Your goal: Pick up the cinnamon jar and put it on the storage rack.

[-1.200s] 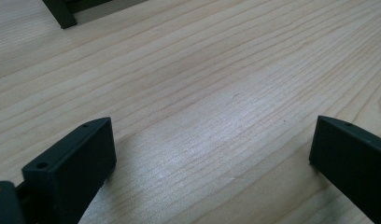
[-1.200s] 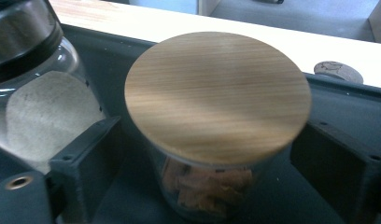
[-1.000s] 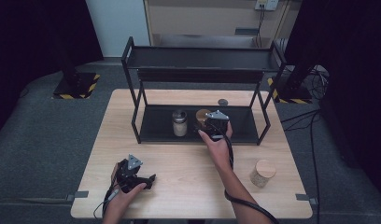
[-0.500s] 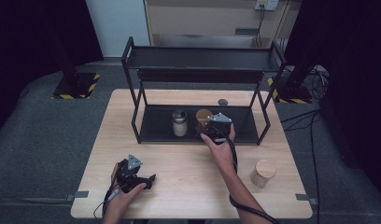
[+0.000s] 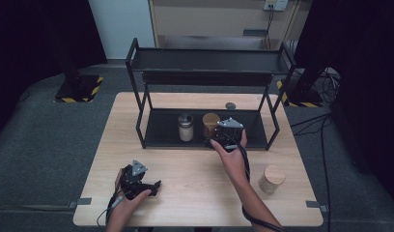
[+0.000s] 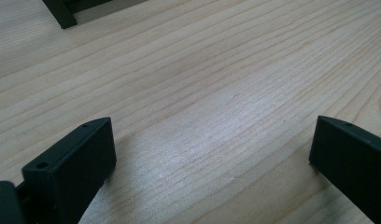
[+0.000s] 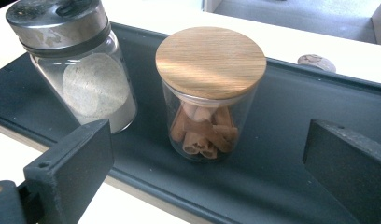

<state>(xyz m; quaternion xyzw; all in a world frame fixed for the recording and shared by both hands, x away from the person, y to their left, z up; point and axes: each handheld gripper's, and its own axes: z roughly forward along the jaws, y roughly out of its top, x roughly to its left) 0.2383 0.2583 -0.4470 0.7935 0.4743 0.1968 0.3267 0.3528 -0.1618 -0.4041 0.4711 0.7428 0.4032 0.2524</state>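
A glass jar with a wooden lid [image 7: 210, 95], filled with cinnamon sticks, is seen standing upright on the dark lower shelf of the black rack [image 5: 151, 129], in the high view roughly at the shelf's middle [image 5: 210, 123]. Just beside it, on its left, a shaker jar with a metal lid [image 7: 74, 60] holding a pale powder is set on the same shelf, the two close but apart. The right gripper [image 7: 207, 168] is held at the shelf's front edge, in the high view just to the right of the wooden-lidded jar [image 5: 228, 137]; its jaws have just been opening and stand wide, with the jar seen beyond them and untouched by the pads. A small round dark object [image 5: 230, 106] lies on the table behind the rack. A second wooden-lidded jar [image 5: 272, 179] is placed near the table's right edge, well apart from the rack. The left gripper [image 5: 149, 186] is rested low over the bare wooden table [image 6: 216, 84] near its front left, its jaws spread wide with nothing between them.
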